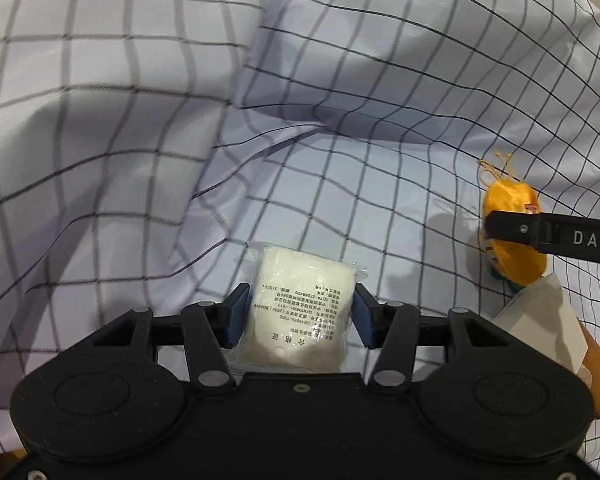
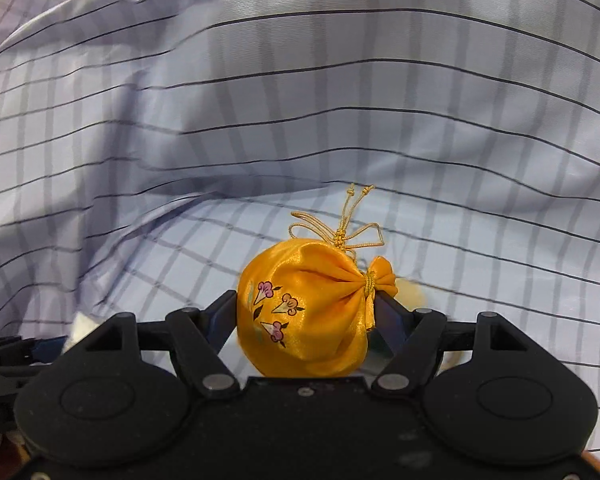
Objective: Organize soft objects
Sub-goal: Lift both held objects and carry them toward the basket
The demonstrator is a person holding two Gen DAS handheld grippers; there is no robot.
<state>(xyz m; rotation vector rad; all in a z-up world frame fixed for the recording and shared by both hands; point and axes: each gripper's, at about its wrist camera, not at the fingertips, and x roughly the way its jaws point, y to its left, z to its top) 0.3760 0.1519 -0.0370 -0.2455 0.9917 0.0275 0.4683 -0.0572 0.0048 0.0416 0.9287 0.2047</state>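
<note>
From the left wrist view, the left gripper (image 1: pixel 298 316) is closed on a white sealed packet (image 1: pixel 300 316), its blue pads pressing both sides, held over the checked fabric (image 1: pixel 140 120) that fills the scene in rumpled folds. Toward the fabric's right edge, the yellow pouch (image 1: pixel 512 256) sits pinched by a black finger of the other tool, with a white paper sheet (image 1: pixel 540 312) just beside it. From the right wrist view, the right gripper (image 2: pixel 306 312) is clamped on the yellow pouch (image 2: pixel 304 308), drawstring knot up, above the same fabric (image 2: pixel 300 100). Both items seem to be mid-carry, so the step in hand looks like transport. Next, each likely needs lowering to a chosen spot before the jaws part; where that spot is cannot be told.
</note>
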